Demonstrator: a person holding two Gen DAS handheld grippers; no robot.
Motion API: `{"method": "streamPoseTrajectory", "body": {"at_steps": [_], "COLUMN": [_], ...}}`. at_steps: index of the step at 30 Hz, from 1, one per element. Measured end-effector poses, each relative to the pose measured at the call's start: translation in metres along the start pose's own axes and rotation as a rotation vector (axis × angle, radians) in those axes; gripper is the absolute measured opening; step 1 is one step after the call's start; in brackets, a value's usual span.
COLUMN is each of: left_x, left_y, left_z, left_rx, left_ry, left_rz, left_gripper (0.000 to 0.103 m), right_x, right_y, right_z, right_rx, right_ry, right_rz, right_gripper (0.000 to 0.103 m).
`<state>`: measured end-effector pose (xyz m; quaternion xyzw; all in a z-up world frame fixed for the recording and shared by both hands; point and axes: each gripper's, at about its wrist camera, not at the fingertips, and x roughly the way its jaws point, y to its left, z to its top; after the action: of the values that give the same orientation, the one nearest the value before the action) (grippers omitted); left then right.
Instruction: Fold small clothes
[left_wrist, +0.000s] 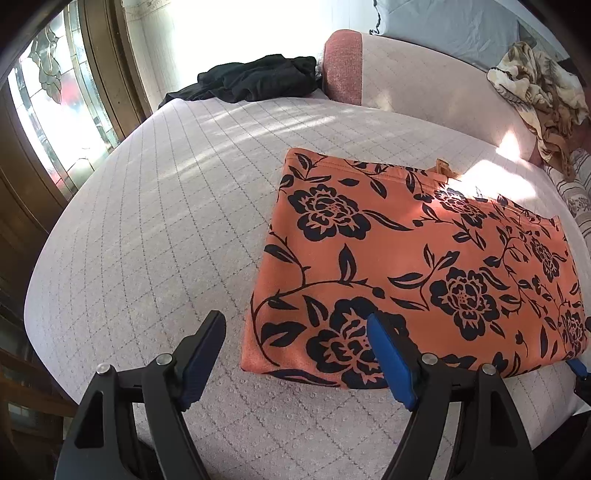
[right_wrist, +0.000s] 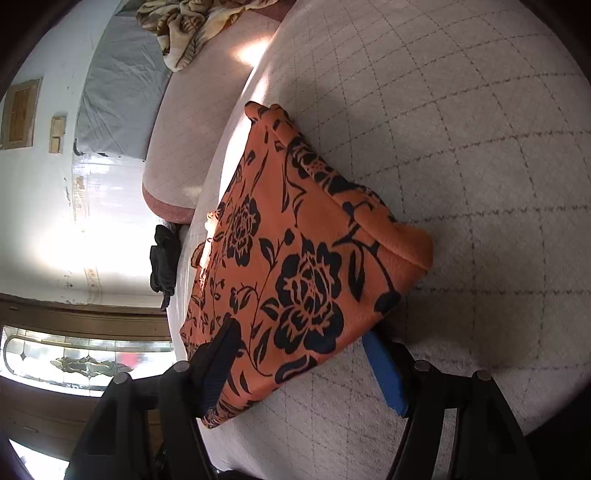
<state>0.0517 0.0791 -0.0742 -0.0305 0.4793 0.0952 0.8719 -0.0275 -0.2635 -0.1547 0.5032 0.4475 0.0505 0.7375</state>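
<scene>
- Black jaws with blue pads belong to the left gripper (left_wrist: 297, 328), which is seen spread wide with nothing clasped; its right finger (left_wrist: 391, 363) overlaps the near left corner of the cloth in the left wrist view, but whether the fabric is touched cannot be told.
- Orange cloth with a black flower print (left_wrist: 417, 266) is laid flat, folded to a rectangle, on the quilted bed cover (left_wrist: 166, 221), toward its right side.
- The right gripper (right_wrist: 299, 334) is seen with its jaws parted on either side of a near corner of the cloth (right_wrist: 295, 258); one finger (right_wrist: 218, 369) lies across the top of the fabric and the blue pad (right_wrist: 384, 373) sits at its edge. Whether the cloth is pinched cannot be told.
- A rolled fold is seen along the cloth's far edge in the right wrist view.
- A small tan tag (left_wrist: 443, 168) pokes out at the cloth's far edge; its detail is washed out by a sun patch.
- No container is seen on the bed.
- At the far left corner of the bed a dark garment (left_wrist: 258, 79) is heaped; its kind cannot be made out.
- A pink headboard cushion (left_wrist: 424, 85) stands along the far edge, with a beige patterned blanket (left_wrist: 539, 92) bunched on it at the right and cut off by the frame.
- A leaded-glass door (left_wrist: 55, 103) is seen beyond the left edge, partly cut off.
</scene>
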Motion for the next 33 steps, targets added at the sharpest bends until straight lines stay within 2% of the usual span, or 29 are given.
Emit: {"method": "streamPoseTrajectory", "body": {"at_steps": [6,12,15,16,17,19,20,23,25,26,28,31,33], "left_x": [0.003,0.023,0.048,0.046,0.044,0.041,0.039,0.024,0.018,0.022,0.041,0.036,0.029], "left_y": [-0.025,-0.083,-0.111,-0.114,-0.116,-0.116,-0.114,-0.112,-0.116,-0.119,-0.125,-0.124,-0.123], "left_z": [0.012,0.015,0.005,0.001,0.0,0.003,0.006,0.011,0.01,0.009,0.002,0.001,0.004], "left_rx": [0.008,0.115,0.205,0.216,0.228,0.234,0.225,0.197,0.203,0.215,0.241,0.227,0.22], "left_ry": [-0.018,-0.004,0.041,0.001,-0.014,-0.002,0.005,-0.035,-0.069,-0.052,0.019,-0.004,-0.023], "left_rz": [-0.034,-0.091,-0.053,-0.039,-0.029,-0.027,-0.035,-0.074,-0.091,-0.096,-0.093,-0.091,-0.103], "left_gripper": [0.079,0.079,0.079,0.08,0.08,0.079,0.079,0.079,0.079,0.079,0.079,0.08,0.08], "right_x": [0.005,0.007,0.007,0.007,0.007,0.01,0.011,0.01,0.008,0.01,0.014,0.015,0.011], "right_y": [0.002,-0.004,-0.003,0.0,0.005,0.016,0.021,0.027,0.03,0.029,0.016,0.004,0.01], "right_z": [0.013,0.017,0.019,0.019,0.019,0.018,0.017,0.015,0.014,0.014,0.016,0.019,0.018], "right_rx": [0.025,0.032,0.017,-0.003,-0.037,-0.118,-0.156,-0.205,-0.234,-0.232,-0.15,-0.055,-0.079], "right_ry": [-0.047,-0.062,-0.063,-0.062,-0.064,-0.066,-0.067,-0.086,-0.096,-0.09,-0.07,-0.047,-0.063], "right_rz": [0.003,0.028,0.032,0.031,0.027,-0.01,-0.044,-0.084,-0.096,-0.105,-0.082,-0.021,-0.009], "right_gripper": [0.072,0.072,0.074,0.074,0.071,0.045,0.027,0.021,0.021,0.023,0.025,0.037,0.066]}}
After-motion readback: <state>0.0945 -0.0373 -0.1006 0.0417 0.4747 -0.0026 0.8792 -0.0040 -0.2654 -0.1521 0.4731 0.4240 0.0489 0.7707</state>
